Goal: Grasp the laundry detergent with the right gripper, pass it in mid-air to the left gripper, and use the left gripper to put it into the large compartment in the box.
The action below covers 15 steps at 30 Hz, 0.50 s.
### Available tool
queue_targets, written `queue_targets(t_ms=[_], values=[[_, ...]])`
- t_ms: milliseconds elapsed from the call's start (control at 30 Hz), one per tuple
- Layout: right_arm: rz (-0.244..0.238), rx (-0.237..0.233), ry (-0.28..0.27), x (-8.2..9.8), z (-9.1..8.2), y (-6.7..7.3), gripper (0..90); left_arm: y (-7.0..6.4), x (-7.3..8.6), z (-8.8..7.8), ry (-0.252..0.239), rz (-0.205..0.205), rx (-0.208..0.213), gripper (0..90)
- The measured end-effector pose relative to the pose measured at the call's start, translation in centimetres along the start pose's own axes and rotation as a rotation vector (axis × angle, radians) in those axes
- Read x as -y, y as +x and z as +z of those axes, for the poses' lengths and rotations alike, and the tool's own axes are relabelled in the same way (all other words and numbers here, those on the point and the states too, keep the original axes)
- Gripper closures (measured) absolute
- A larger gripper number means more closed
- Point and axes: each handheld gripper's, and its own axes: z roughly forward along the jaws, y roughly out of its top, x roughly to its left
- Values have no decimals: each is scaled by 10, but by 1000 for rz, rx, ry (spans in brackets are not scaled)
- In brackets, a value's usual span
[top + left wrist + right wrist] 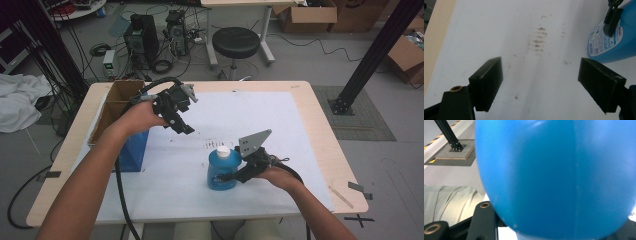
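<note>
Desk (310,125) with white mat: the blue bottle (221,170) stands upright between the jaws of the right gripper (231,175), which are clamped on its lower body; in the right gripper view the bottle sits hard against the jaws. The left gripper (181,126), jaws spread apart and holding nothing, hovers well behind and left of the bottle

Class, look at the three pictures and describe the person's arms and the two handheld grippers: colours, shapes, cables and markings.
Both forearms are bare, with no sleeves showing. The left gripper is black with a small grey plate on top and a thick black cable looping behind it. The right gripper is black, topped by a grey three-cornered plate dotted with holes; a black cable trails from it. The jaws are blocky black wedges with brass-coloured inserts.
</note>
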Motion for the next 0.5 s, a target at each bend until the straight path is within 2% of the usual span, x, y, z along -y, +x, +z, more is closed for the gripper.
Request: queue_targets(t_ms=[333,500], values=[[-5,-16,3,-1,-1,1,441,-5,-1,-6,-9,-1,-4,215],[-3,-10,-16,-2,-6,2,442,-12,-4,-9,-9,9,-1,213]])
